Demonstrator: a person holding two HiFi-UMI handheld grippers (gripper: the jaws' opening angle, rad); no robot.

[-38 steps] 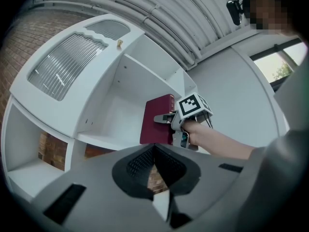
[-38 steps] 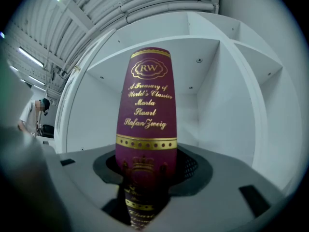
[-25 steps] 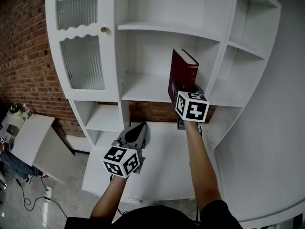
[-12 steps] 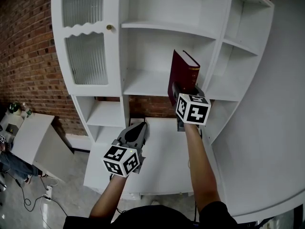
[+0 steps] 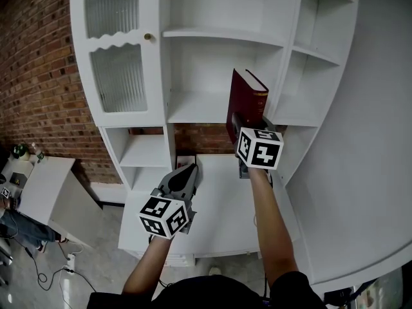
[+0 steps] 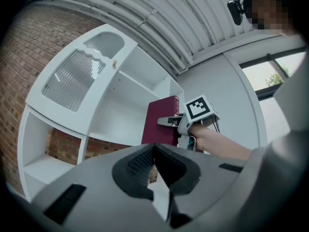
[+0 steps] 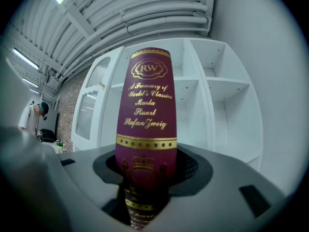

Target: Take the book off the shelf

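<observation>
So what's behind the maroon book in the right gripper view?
The white shelf unit, its open compartments and ribbed-glass door; the book, clamped in the right gripper, covers the middle bay.

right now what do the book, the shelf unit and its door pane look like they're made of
Book: maroon hardcover, likely leatherette or cloth, slight sheen, gold-stamped lettering and bands on the spine. Shelf unit: probably painted wood or board, smooth white, no grain showing. Door pane: looks like ribbed glass or clear plastic, by its vertical ridges.
</observation>
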